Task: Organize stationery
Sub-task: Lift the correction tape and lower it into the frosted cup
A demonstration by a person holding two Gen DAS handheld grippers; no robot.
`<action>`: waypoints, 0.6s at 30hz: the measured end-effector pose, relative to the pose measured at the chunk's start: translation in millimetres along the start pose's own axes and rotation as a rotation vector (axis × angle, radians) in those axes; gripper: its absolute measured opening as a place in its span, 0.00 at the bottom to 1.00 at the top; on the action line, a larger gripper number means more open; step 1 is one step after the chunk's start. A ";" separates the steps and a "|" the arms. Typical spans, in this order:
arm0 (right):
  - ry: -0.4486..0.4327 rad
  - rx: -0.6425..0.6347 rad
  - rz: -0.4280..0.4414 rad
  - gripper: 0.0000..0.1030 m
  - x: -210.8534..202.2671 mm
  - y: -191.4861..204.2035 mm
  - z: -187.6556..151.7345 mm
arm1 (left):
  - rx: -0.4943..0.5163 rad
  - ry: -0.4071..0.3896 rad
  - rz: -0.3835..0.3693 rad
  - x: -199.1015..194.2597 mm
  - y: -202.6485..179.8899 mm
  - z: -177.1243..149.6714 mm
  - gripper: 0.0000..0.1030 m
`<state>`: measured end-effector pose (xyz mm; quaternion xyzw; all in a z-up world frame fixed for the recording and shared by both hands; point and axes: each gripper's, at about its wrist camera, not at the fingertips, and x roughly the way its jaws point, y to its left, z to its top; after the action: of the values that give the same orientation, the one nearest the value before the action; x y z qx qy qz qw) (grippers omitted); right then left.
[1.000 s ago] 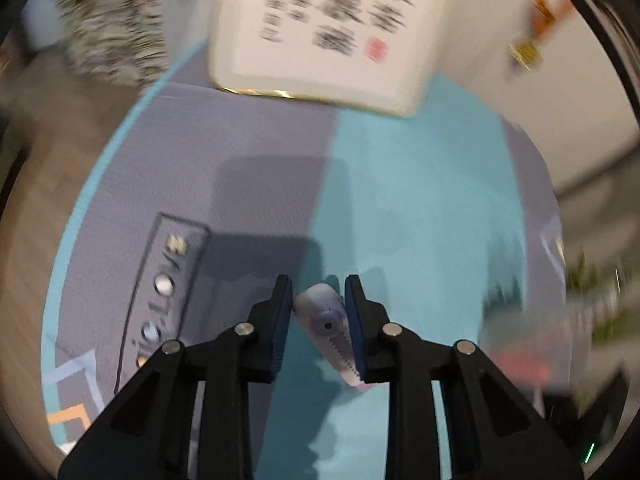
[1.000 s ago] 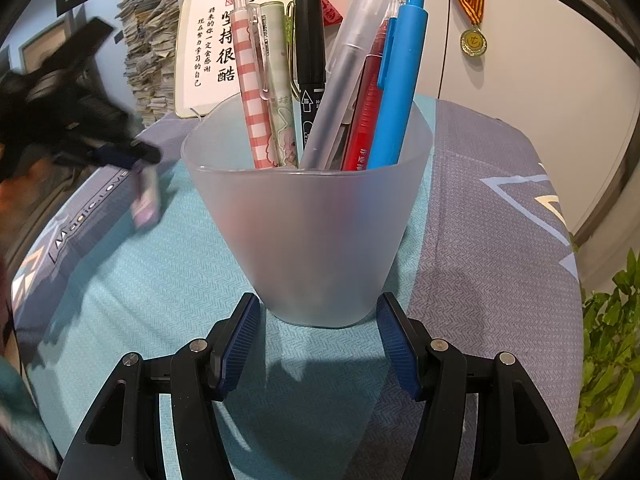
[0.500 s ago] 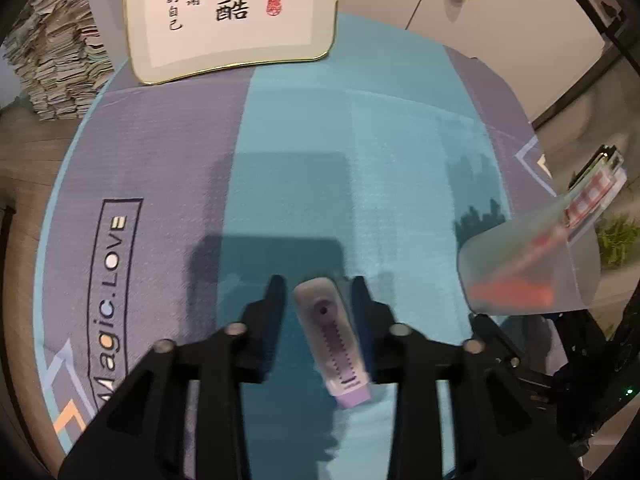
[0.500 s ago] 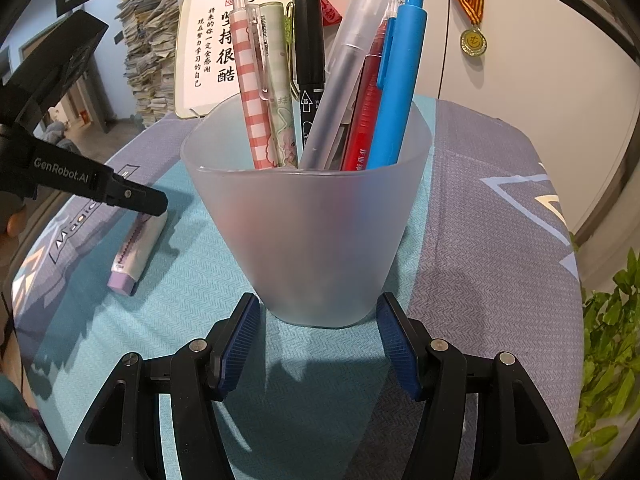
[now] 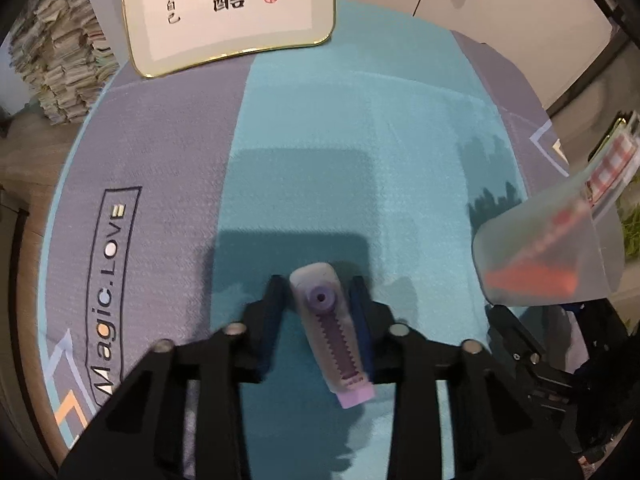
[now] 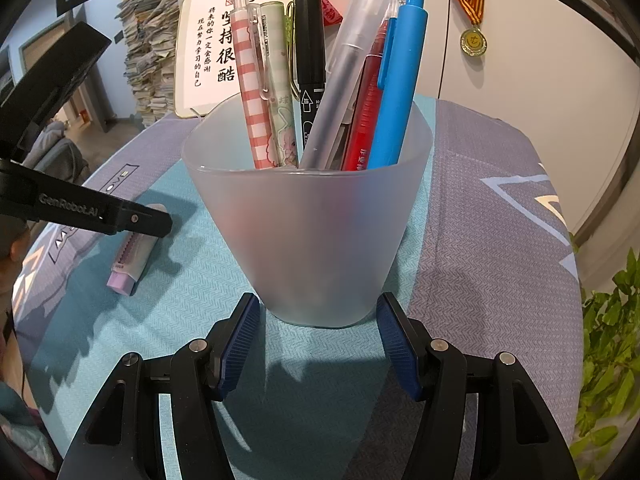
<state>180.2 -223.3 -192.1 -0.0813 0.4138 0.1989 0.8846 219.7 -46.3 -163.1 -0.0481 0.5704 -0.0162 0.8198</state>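
Observation:
A lilac push-up eraser lies flat on the teal cloth, its far end between the fingers of my left gripper. The jaws are closing around it, with a thin gap still showing on the left side. In the right wrist view the same eraser rests under the left gripper's black finger. My right gripper is shut on the base of a frosted pen cup, which stands upright on the cloth. Several pens and markers stand in the cup. In the left wrist view the cup shows at the right edge.
A framed calligraphy board leans at the back of the table. Stacked papers stand beyond the left edge and green leaves beyond the right edge. A medal hangs on the wall. The tablecloth is teal and grey-purple.
The left gripper carried the eraser down, spread its fingers and left it lying on the cloth; the fingers now sit closer to it again. The right gripper and cup stayed still.

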 end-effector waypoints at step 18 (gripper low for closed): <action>0.000 0.000 0.000 0.61 -0.2 -0.2 -0.3 | 0.026 -0.232 -0.127 -77.7 -5.3 -16.2 0.23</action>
<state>179.9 -223.6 -192.2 -0.0813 0.4136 0.1990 0.8847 177.6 -46.2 -95.6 -0.0751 0.4673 -0.0701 0.8781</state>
